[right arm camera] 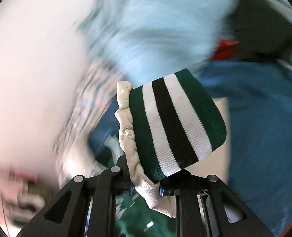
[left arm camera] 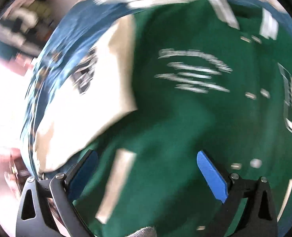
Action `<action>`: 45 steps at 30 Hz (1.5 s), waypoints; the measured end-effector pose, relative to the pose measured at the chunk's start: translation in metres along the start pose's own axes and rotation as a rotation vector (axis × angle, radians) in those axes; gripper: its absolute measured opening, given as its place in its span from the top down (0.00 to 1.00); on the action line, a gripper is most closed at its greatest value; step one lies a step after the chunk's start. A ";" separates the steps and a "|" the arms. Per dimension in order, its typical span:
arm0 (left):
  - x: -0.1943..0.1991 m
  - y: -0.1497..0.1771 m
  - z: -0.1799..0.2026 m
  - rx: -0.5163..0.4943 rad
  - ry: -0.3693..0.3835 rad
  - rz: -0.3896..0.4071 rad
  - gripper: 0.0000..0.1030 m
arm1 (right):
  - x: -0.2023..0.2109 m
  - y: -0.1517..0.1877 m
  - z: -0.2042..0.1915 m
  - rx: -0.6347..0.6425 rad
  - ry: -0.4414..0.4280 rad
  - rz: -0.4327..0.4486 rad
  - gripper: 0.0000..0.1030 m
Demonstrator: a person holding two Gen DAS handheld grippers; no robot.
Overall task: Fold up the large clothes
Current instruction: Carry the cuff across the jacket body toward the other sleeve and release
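Observation:
A dark green jacket (left arm camera: 185,118) with white lettering lies spread below my left gripper (left arm camera: 146,156). Its cream sleeve (left arm camera: 106,98) lies to the left. That gripper is open, its blue pads (left arm camera: 212,175) wide apart above the green fabric with nothing between them. In the right wrist view, my right gripper (right arm camera: 146,179) is shut on the sleeve end, where the cream leather (right arm camera: 126,134) meets the striped green, white and black cuff (right arm camera: 177,122). The cuff stands up in front of the camera. More green fabric (right arm camera: 130,217) shows below the fingers.
A blue patterned cover (left arm camera: 76,35) lies under the jacket; it also shows as blue cloth (right arm camera: 264,118) at the right. A blurred pale blue mass (right arm camera: 155,29) and a dark shape with a red patch (right arm camera: 264,29) are behind. Cluttered shelves (left arm camera: 27,19) sit at the far left.

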State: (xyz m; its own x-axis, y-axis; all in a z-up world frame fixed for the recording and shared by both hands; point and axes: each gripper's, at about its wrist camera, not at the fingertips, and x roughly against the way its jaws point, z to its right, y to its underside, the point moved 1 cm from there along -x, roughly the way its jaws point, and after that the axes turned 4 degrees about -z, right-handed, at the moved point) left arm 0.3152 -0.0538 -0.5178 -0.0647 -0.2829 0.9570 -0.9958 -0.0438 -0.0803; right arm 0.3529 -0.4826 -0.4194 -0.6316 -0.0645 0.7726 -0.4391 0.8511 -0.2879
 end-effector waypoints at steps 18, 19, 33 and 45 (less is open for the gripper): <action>-0.094 0.071 -0.266 0.520 -0.063 -0.192 0.00 | -0.366 0.326 -0.223 0.750 0.172 -0.735 0.49; -0.097 0.078 -0.273 0.545 -0.042 -0.206 0.00 | -0.353 0.324 -0.231 0.753 0.107 -0.734 0.45; -0.186 0.072 -0.360 1.029 0.216 -0.248 0.41 | -0.261 0.294 -0.190 0.835 0.213 -0.587 0.33; -0.155 -0.016 -0.448 0.860 0.107 0.010 0.82 | -0.341 0.410 -0.220 0.970 0.242 -0.584 0.76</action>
State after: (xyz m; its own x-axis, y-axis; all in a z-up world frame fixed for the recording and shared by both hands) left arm 0.3124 0.4198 -0.5396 -0.1224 -0.1975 0.9726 -0.6035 -0.7632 -0.2309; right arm 0.5288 0.0030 -0.6760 -0.0783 -0.1257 0.9890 -0.9957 -0.0396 -0.0838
